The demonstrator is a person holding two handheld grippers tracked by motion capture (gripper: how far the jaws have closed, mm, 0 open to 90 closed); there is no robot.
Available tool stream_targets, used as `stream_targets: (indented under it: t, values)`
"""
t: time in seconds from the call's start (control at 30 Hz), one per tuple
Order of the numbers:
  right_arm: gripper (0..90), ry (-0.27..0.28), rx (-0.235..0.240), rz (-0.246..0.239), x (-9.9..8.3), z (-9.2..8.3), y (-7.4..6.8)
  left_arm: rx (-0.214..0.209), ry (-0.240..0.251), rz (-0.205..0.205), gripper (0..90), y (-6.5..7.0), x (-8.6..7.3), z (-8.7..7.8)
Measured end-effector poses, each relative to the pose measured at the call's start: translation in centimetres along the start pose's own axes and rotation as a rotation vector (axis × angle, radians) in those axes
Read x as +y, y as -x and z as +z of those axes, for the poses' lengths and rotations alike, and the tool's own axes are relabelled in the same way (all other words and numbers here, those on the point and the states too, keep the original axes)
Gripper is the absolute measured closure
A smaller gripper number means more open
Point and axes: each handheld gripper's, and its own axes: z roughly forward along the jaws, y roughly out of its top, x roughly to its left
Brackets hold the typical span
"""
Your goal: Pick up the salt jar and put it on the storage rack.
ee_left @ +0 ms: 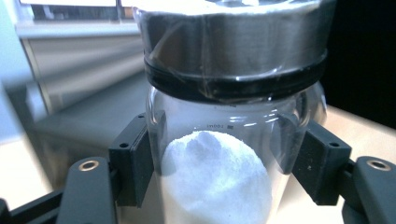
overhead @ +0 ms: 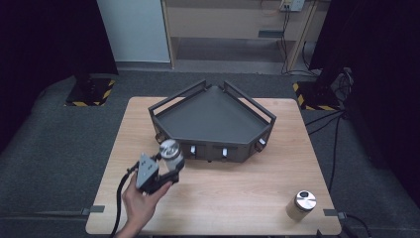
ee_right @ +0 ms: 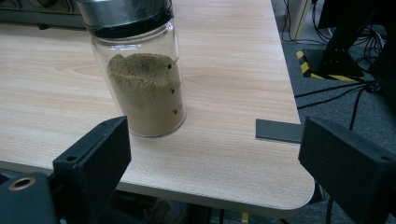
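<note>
Item in hand: jar of white powder (overhead: pixel 170 153), glass body, steel lid, carried off the counter (overhead: pixel 237 198) near the front left corner of the dark tray (overhead: pixel 213 116).
Left hand-held gripper (overhead: pixel 171 166): jaws clamped on the glass below the lid band, one pad (ee_left: pixel 137 161) on each side of the jar; the grip sits mid-body.
Right hand-held gripper (ee_right: pixel 210 172): jaws wide apart, holding nothing, at the counter's near right corner facing the jar of brown powder (ee_right: pixel 142 79).
Step judged: lifting the white-powder jar toward the tray.
Handling advice: keep the jar upright, keep the pinch firm on smooth glass, and carry its base above the tray's raised rail (overhead: pixel 176 96) before lowering.
Edges: the tray rail runs around the back and sides; the front wall is lower and carries small fittings.
Open room: the tray floor is bare, and the wide counter between the two jars is free.
Hazard: the brown-powder jar stands close to the counter's right edge.
</note>
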Motion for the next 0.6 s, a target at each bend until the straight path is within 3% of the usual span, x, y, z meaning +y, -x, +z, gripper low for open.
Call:
stream_targets:
  t: [0.03,0.07,0.1,0.13,0.2,0.27,0.3,0.33,0.37,0.4,0.5,0.57,0.6]
  values:
    - [9.4,0.0,-0.001,-0.002,0.0,0.0,0.0,0.0,0.0,0.0,30.1,0.0,0.0,0.0]
    - [9.4,0.001,-0.002,-0.002,-0.1,0.0,0.0,0.006,0.007,0.017,30.2,-0.5,1.9,2.4]
    - [9.4,0.001,-0.002,-0.002,-0.1,0.0,0.0,0.006,0.007,0.017,30.1,-0.5,1.9,2.4]
    - [9.4,-0.003,-0.003,0.001,-0.1,0.0,0.0,0.02,-0.008,0.001,30.1,-0.7,3.5,4.8]
    - [9.4,-0.005,-0.005,0.002,-0.1,0.0,0.1,0.034,-0.014,-0.007,30.1,-1.2,4.3,7.3]
    - [9.4,-0.007,-0.008,0.006,-0.1,0.1,0.1,0.059,-0.018,0.034,30.1,-1.5,4.7,9.6]
    - [9.4,-0.007,-0.008,0.006,-0.1,0.1,0.1,0.059,-0.018,0.034,30.1,-1.5,4.7,9.6]
    - [9.4,-0.007,-0.009,0.008,-0.2,0.0,0.1,0.083,-0.043,0.076,30.1,-1.7,4.8,11.4]
    - [9.4,-0.007,-0.009,0.008,-0.2,0.0,0.1,0.083,-0.043,0.076,30.2,-1.7,4.8,11.4]
    - [9.4,-0.005,-0.01,0.011,-0.2,0.0,0.2,0.1,-0.062,0.055,30.2,-1.8,4.6,12.5]
    - [9.5,0.0,-0.012,0.014,-0.3,-0.1,0.2,0.11,-0.065,0.064,30.2,-2.1,4.1,13.2]
    - [9.6,0.002,-0.012,0.018,-0.4,-0.3,0.3,0.126,-0.11,0.058,30.2,-2.4,3.9,13.7]
    - [9.6,0.004,-0.012,0.019,-0.4,-0.3,0.4,0.13,-0.1,0.06,30.2,-2.7,3.5,13.8]
